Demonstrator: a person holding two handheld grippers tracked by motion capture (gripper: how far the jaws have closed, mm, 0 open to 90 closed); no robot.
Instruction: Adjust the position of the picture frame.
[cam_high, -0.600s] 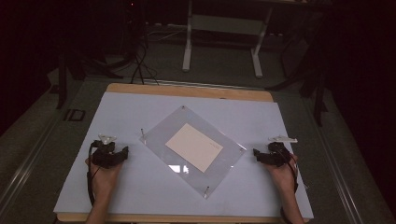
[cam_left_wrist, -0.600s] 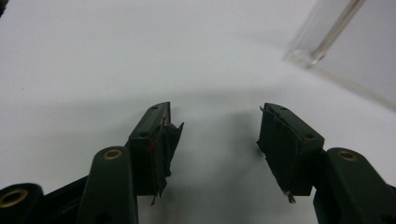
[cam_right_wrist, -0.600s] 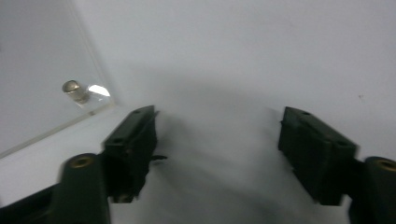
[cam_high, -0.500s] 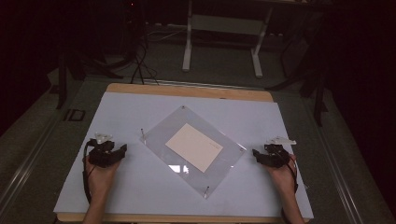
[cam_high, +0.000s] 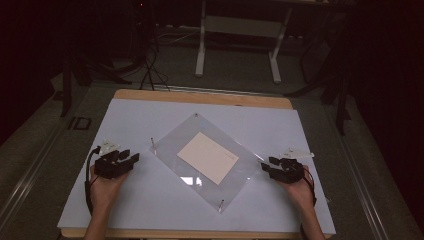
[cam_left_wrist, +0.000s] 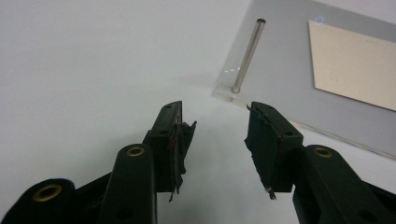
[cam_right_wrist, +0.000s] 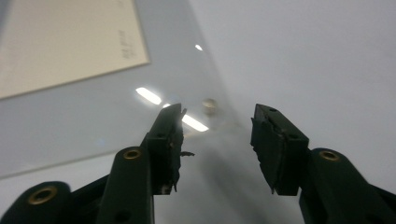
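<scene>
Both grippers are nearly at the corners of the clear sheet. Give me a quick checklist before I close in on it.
1. Left gripper jaws open, nothing between them: ok.
2. Right gripper jaws open, nothing between them: ok.
3. Left gripper lined up with the corner post of the clear sheet: ok, the post stands just ahead of the jaws.
4. Right gripper lined up with its corner post: ok, though blurred.
5. Card lying flat within the sheet: ok.
6. Whether the card sits on or under the sheet: cannot tell.
</scene>
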